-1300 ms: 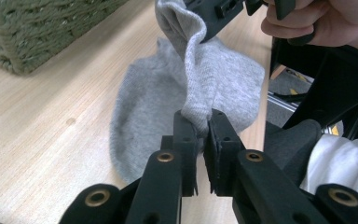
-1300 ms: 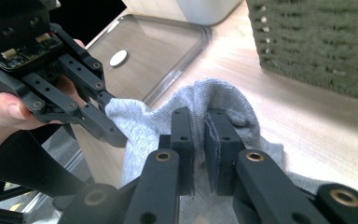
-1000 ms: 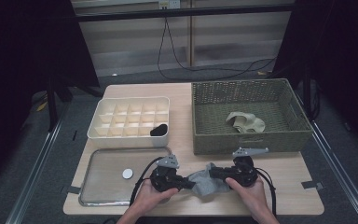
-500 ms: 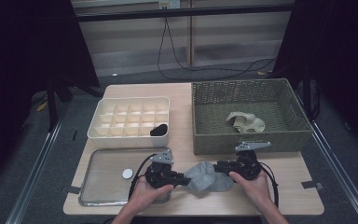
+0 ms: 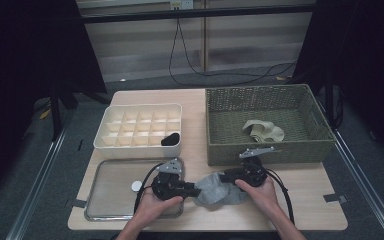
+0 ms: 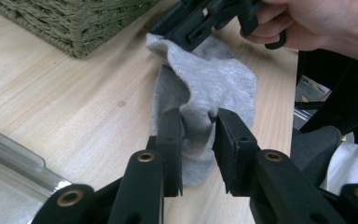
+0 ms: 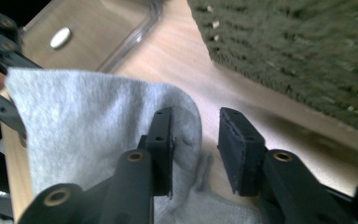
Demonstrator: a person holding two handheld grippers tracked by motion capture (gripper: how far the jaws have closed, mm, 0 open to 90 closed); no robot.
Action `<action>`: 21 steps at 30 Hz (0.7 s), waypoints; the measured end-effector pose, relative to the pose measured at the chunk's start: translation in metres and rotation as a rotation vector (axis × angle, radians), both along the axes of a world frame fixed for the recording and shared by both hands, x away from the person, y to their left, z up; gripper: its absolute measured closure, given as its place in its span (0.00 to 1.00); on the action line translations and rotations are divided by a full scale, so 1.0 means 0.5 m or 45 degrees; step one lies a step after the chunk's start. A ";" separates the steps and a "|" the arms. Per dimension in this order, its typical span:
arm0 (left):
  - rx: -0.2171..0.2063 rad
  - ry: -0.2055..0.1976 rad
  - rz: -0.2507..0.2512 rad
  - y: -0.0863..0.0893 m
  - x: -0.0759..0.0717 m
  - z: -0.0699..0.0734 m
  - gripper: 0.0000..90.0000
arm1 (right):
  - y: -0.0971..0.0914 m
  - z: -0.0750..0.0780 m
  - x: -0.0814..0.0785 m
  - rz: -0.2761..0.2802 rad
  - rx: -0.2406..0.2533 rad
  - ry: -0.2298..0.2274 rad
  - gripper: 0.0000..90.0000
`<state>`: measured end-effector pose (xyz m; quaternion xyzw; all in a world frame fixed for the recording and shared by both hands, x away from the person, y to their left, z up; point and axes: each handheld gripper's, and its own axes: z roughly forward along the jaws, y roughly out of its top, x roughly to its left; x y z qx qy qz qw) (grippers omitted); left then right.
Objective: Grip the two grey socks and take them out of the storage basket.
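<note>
Near the front edge of the table (image 5: 305,210), between the two hands, lies a grey sock (image 5: 219,189), crumpled, at about 6 o'clock from the middle of the table; the left gripper (image 5: 194,190) comes to it from 9 o'clock and the right gripper (image 5: 226,176) from 3 o'clock. Seen from the left gripper view, the jaws stand a little spread and have just been opening; a fold of the sock (image 6: 200,100) sits between them, and whether the pads press on it I cannot tell. Seen from the right gripper view, the jaws are also spread a little, after opening a short while ago; the edge of the sock (image 7: 102,135) lies against the left jaw, the gap between the jaws is mostly free, and the right jaw does not touch the cloth. At 9 o'clock from the sock is a metal tray (image 5: 105,212) with a small white disc (image 5: 137,185) on it; at 1 o'clock stands a woven basket (image 5: 265,150) with a beige cloth (image 5: 263,131) inside; at 11 o'clock stands a white divided box (image 5: 139,146), with a dark thing (image 5: 170,139) in one near compartment.
</note>
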<state>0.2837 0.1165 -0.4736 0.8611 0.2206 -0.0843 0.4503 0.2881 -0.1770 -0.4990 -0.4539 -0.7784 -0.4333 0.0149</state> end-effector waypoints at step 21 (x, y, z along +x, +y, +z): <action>0.000 -0.020 0.032 -0.003 0.040 0.021 0.93 | -0.068 0.053 -0.018 -0.091 0.133 -0.079 0.99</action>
